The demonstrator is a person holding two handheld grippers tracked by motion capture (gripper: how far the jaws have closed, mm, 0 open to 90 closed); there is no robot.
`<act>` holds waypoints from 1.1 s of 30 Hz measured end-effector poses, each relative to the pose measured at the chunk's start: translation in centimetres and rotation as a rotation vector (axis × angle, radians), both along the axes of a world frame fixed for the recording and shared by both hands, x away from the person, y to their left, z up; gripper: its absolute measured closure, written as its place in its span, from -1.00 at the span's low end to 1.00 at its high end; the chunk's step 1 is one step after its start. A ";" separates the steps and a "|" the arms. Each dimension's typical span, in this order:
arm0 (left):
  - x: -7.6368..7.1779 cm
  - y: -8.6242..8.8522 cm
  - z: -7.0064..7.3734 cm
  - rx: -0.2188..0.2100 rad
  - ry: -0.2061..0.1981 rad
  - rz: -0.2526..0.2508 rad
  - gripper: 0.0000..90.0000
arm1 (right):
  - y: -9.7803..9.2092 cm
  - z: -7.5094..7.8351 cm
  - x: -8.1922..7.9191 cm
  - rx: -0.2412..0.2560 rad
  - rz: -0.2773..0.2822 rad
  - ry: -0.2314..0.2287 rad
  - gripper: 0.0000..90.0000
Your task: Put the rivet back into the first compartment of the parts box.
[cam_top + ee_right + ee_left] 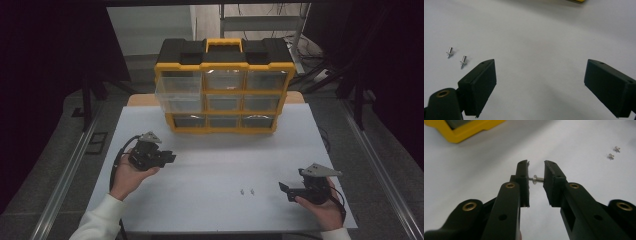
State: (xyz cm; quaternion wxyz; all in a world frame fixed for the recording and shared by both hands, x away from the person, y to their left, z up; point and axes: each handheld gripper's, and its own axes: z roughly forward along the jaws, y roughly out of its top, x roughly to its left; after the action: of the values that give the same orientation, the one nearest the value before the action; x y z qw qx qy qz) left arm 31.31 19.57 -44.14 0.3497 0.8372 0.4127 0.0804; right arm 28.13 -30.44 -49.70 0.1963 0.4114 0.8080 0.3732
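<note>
Left gripper (536,173) at centre frame pinches a small metal rivet (537,179) between nearly closed fingers; the right gripper (540,85) hangs wide open, empty. Carry step, I'd say: next comes the pulled-out drawer (176,93) of the yellow organizer (224,92), upper centre, leaving two rivets (247,191) on the surface (210,165).

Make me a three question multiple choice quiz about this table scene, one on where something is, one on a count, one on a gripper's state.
1. Where does the pulled-out drawer sit in the organizer?
A. top left
B. bottom right
C. middle

2. How many pins lie loose on the table?
A. five
B. two
C. none

3. What is the left gripper doing?
A. hanging open with nothing in it
B. gripping a drawer handle
C. pinching a small pin between its fingers

Answers: 1 A, the clear drawer juts from the top-left slot. 2 B, two lie side by side. 3 C, the pin spans the narrow gap.
</note>
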 end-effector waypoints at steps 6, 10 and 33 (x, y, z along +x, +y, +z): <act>0.3 1.5 1.2 -0.022 -0.008 0.020 0.67 | 0.0 0.0 0.0 -0.001 -0.001 0.001 -0.75; 0.6 2.5 2.1 -0.039 -0.015 0.036 0.67 | 0.0 0.0 0.0 -0.001 -0.002 0.001 -0.75; 1.6 5.1 7.2 -0.072 -0.083 0.093 0.67 | 0.0 0.0 0.1 0.000 -0.005 0.002 -0.75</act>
State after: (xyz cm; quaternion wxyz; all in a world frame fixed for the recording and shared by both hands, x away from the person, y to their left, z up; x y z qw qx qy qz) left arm 32.95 24.71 -36.94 0.3922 0.7999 0.4390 0.1166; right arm 28.20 -30.46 -49.71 0.1964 0.4137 0.8072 0.3723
